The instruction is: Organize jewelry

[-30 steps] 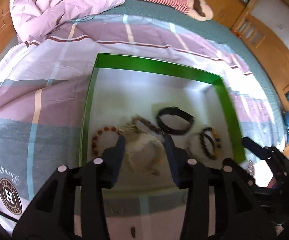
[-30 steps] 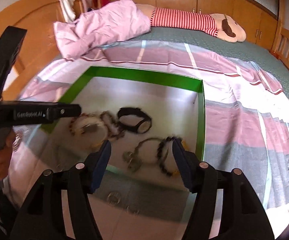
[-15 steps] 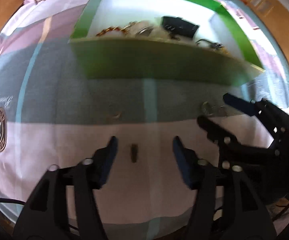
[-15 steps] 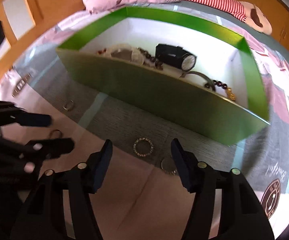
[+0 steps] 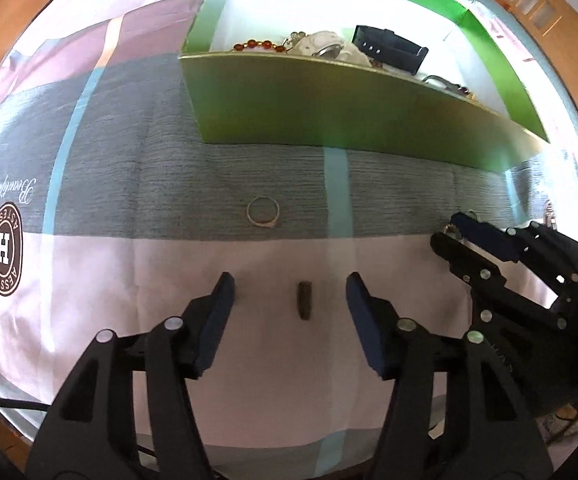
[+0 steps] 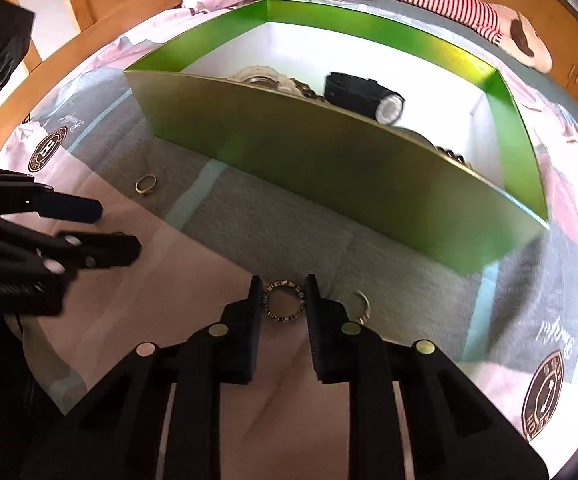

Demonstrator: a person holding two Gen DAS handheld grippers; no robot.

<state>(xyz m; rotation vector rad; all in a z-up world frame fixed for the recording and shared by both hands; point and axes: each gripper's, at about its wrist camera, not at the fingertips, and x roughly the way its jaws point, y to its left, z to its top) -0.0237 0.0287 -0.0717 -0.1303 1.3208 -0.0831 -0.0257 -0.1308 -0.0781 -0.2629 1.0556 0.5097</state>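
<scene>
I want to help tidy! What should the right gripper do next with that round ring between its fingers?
Probably pinch fully and lift. The right gripper has a finger on each side of the beaded ring, which lies on the bedspread just outside the green box.

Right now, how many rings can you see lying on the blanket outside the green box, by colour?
Gold ring: 1
Studded dark-and-silver ring, between the right claw: 1
Silver ring, partly hidden: 1
Total: 3 rings in view
</scene>
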